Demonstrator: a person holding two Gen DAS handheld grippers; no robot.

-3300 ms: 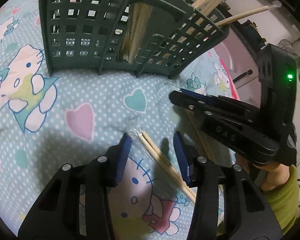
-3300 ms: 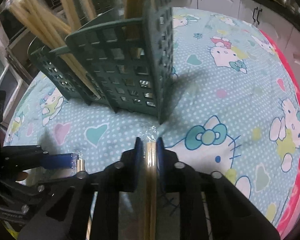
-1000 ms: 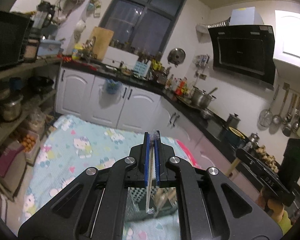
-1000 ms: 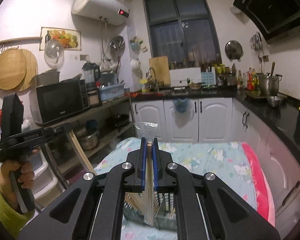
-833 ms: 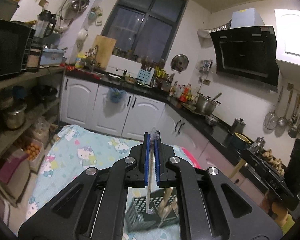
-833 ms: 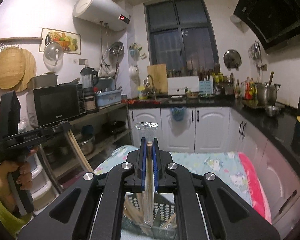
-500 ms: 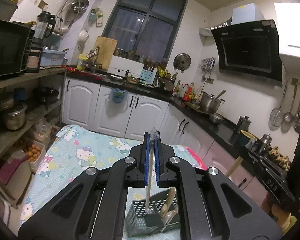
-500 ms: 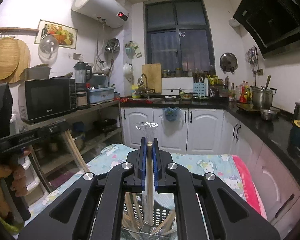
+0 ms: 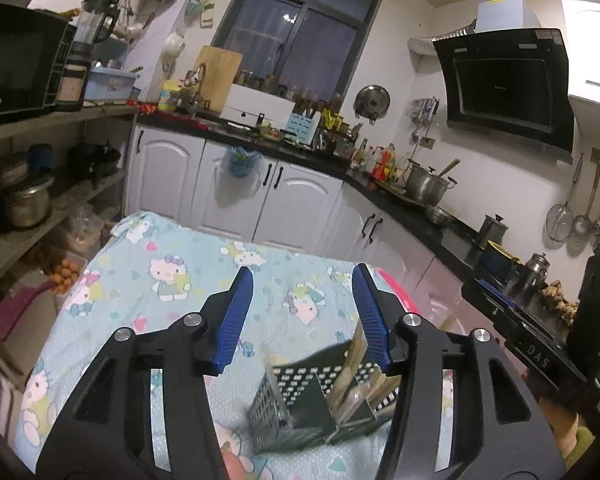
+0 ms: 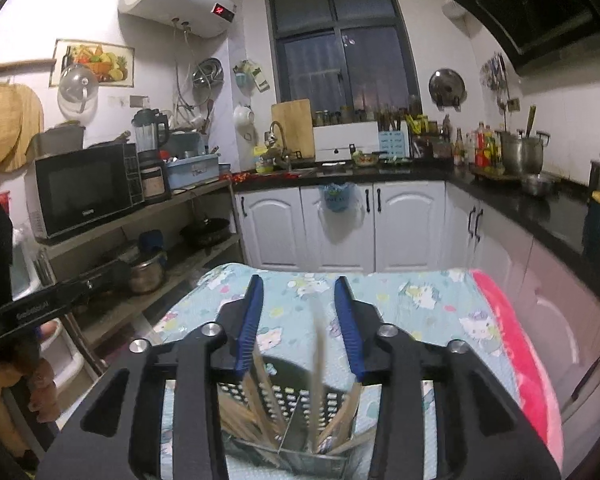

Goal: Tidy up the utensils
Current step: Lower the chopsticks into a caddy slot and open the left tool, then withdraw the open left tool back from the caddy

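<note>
Both my tools were opening, pads pressing nothing — left tool (image 9: 302,312), right tool (image 10: 299,320). A blurred chopstick (image 10: 319,368) stood between the right jaws; the green utensil basket (image 9: 296,408) sat at 6 o'clock on the table (image 9: 148,280).

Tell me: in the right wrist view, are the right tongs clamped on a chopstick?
No. The right tongs are opening, their blue pads clear of the blurred chopstick between them above the green caddy.

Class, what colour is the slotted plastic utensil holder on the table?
Dark green slotted plastic utensil holder; clearest in the left wrist view.
</note>
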